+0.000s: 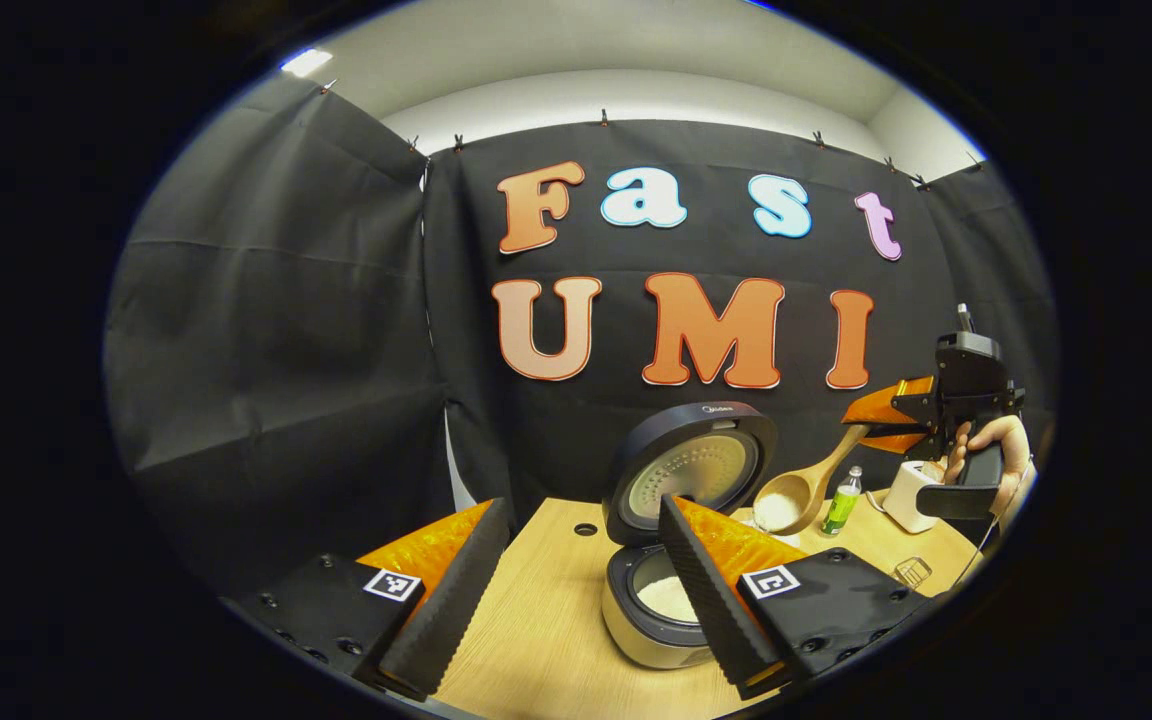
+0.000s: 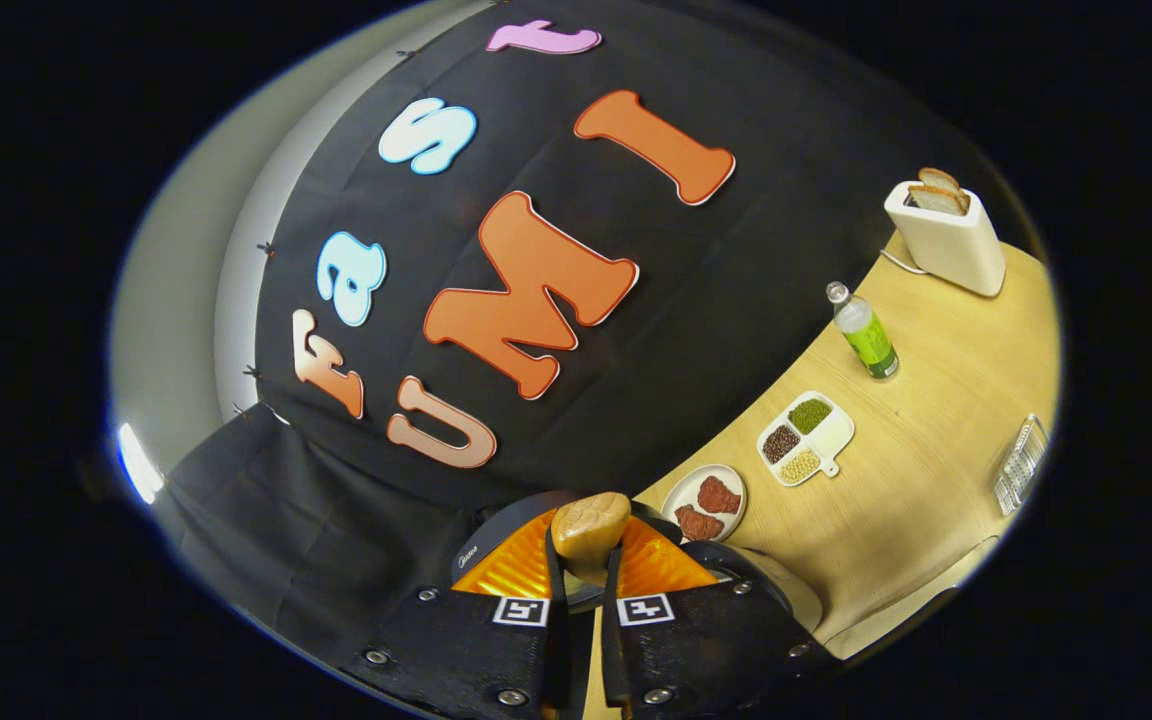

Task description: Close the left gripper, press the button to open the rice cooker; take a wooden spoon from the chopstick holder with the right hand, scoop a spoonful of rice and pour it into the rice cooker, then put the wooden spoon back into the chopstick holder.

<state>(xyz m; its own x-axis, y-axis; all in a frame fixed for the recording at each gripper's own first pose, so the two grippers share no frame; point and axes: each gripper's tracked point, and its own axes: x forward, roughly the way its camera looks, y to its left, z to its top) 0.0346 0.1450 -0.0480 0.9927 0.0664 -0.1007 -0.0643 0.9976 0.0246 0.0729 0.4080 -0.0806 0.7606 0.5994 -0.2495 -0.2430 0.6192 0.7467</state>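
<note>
Rice cooker (image 1: pixel 671 560) stands open on the worktop (image 1: pixel 546 620), just ahead of your left gripper (image 1: pixel 576 590), whose fingers are wide apart with nothing between them; its pot sits behind the right finger and the raised lid (image 1: pixel 691 470) is above. Free worktop lies between the fingers, up to the near edge. Your right gripper (image 1: pixel 886 420) clamps the wooden spoon (image 1: pixel 806 490) by its handle; the bowl carries rice and hangs just beside the lid's right edge.
</note>
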